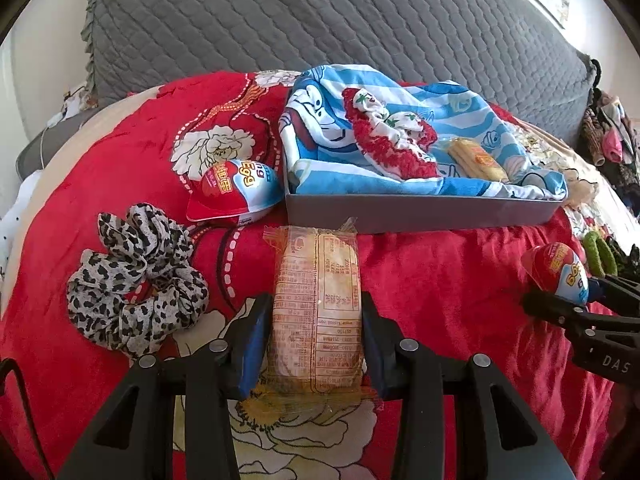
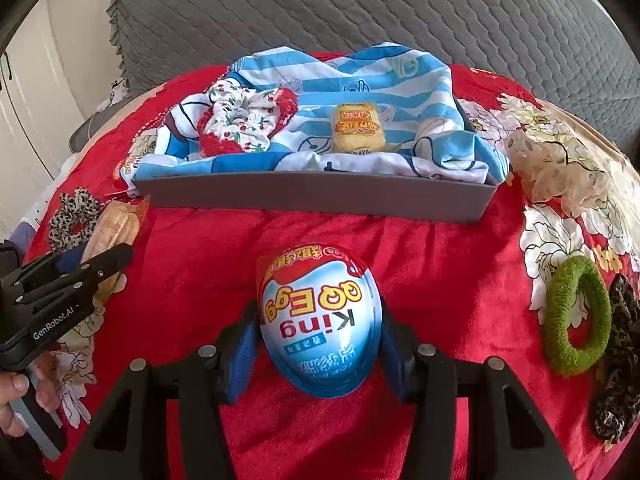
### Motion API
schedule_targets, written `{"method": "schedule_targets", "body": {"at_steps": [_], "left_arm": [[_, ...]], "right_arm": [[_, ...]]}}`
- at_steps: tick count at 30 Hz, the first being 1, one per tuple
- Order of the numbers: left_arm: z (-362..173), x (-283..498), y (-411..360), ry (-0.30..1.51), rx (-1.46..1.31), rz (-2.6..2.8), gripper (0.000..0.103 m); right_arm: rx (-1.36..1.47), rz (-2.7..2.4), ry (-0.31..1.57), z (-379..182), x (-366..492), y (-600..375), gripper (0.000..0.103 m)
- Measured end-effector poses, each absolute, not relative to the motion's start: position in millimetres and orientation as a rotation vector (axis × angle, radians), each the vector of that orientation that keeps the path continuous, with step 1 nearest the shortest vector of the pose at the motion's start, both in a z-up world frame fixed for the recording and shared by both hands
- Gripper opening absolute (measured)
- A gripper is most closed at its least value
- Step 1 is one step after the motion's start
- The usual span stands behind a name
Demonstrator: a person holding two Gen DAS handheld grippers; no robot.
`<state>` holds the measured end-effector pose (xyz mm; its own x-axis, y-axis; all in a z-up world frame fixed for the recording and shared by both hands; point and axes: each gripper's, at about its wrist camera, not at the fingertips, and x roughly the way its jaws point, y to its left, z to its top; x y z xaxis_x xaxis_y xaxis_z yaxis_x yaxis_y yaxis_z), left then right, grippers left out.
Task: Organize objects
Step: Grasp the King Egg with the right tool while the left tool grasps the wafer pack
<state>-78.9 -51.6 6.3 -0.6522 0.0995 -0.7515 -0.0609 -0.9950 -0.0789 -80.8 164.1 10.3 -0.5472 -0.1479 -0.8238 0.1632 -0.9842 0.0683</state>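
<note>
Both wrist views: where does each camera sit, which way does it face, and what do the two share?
Left wrist: on the left gripper, angled down over the bed toward the grey box; its fingers clamp a snack packet; the right gripper shows at the right edge.
Right wrist: on the right gripper, facing the same box; its fingers clamp a toy egg; the left gripper and a hand show at the left.
Shared: box, red blanket, egg, packet, leopard scrunchie.

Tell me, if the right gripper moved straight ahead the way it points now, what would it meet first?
Probably the near wall of the grey box. The right gripper, jaws closed on the toy egg, faces it across bare red blanket; pointing downward, it might meet the blanket first.
</note>
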Motion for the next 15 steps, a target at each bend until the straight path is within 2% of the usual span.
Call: {"method": "schedule_targets", "body": {"at_steps": [15], "left_arm": [[29, -73, -43, -0.056, -1.223, 2.774, 0.043]], "right_arm": [[1.350, -2.637, 0.019, 35, -73, 164, 0.053]]}}
